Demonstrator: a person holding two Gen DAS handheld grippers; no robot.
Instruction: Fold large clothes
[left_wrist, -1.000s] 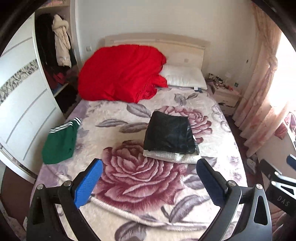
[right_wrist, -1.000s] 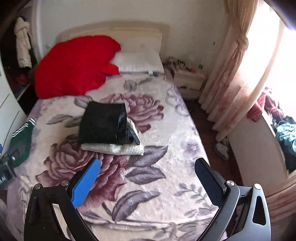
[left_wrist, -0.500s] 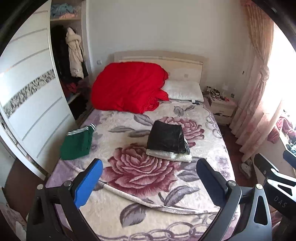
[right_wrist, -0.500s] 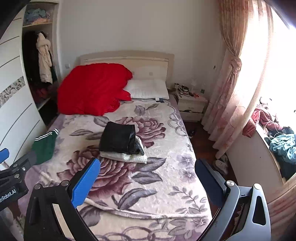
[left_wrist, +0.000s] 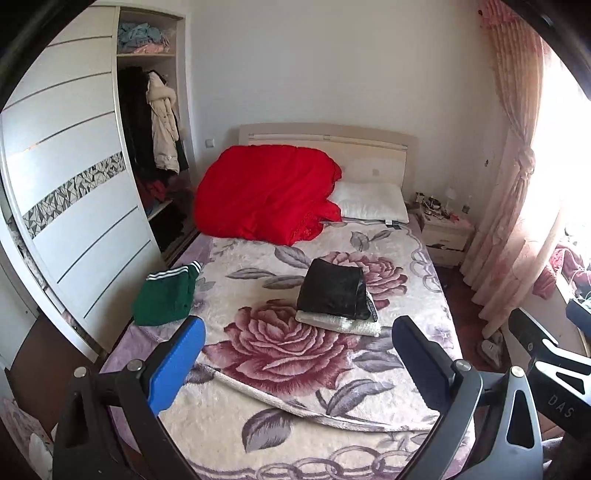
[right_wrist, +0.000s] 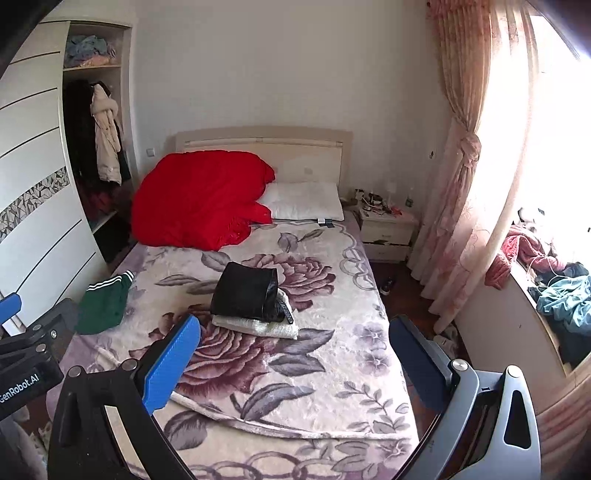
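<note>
Bedroom with a floral blanket (left_wrist: 295, 369) over the bed fills both views. Nearest, at the bottom of each frame, the left hand-held gripper (left_wrist: 295, 363) and the right hand-held gripper (right_wrist: 293, 360) hang above the foot of the bed, each with its blue pads spread wide and nothing between them.

A loose ridge (left_wrist: 280, 402) in the blanket runs across the lower middle of the frame; a garment laid there would likely fold crooked, and a finger could snag the ridge instead of the cloth.

Farther up, mid-frame, a black garment (left_wrist: 332, 291) lies folded on a white one (left_wrist: 343, 325). Grabbing the top piece carelessly could drag the stack apart.

At the left edge of the bed, centre left of the frame, the green garment (left_wrist: 166, 299) lies bunched and seems the next to fold. It sits right at the edge, beside the wardrobe (left_wrist: 74, 221), so a one-sided pull might slide it off onto the floor.

Farthest, upper middle, a red quilt (left_wrist: 266, 195) and a pillow (left_wrist: 369, 201) rest against the headboard, leaving only the middle strip for spreading.
</note>
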